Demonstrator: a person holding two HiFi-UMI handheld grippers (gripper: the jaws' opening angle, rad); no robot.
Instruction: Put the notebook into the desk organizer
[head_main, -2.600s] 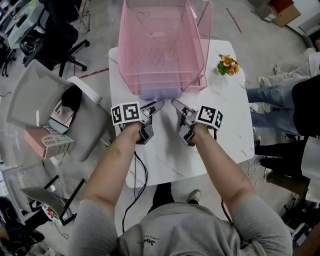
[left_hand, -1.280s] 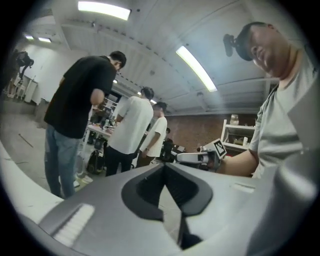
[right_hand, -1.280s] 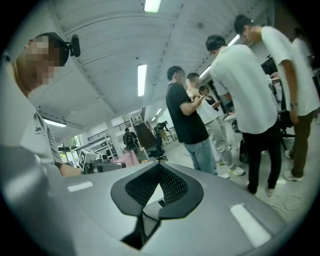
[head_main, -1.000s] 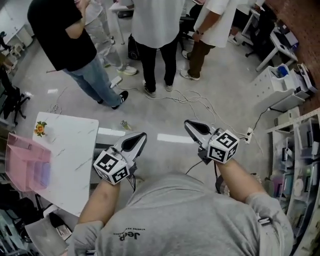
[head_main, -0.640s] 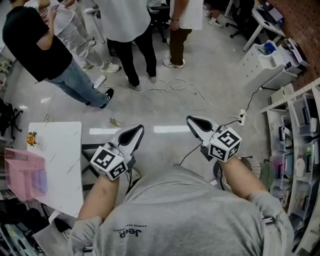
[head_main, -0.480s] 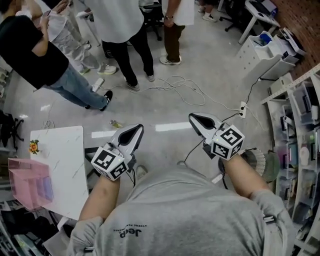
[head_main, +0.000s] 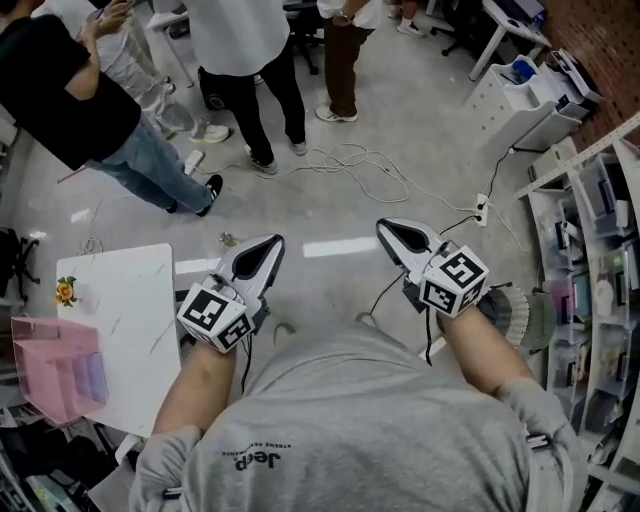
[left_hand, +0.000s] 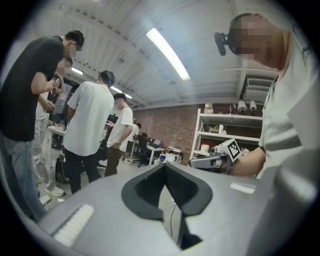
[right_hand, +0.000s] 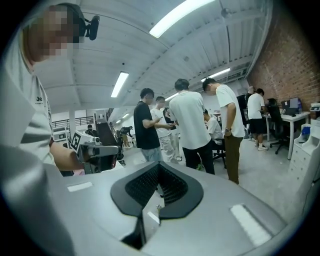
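My left gripper (head_main: 268, 243) and right gripper (head_main: 387, 227) have jaws closed, empty. The desk organizer (head_main: 48, 362) is cut off at the left edge; earlier it stood straight ahead.

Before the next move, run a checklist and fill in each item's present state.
1. Left gripper empty: ok, jaws together, nothing between them.
2. Right gripper empty: ok, jaws together, nothing held.
3. Desk organizer on the white table: ok, at the head view's far left.
4. Task item stowed: cannot tell; a purple item lies in the organizer, too small to identify.
5. Grippers at the table: not ok; both point away from it, over the floor.
6. Footing: not ok; cables lie ahead.
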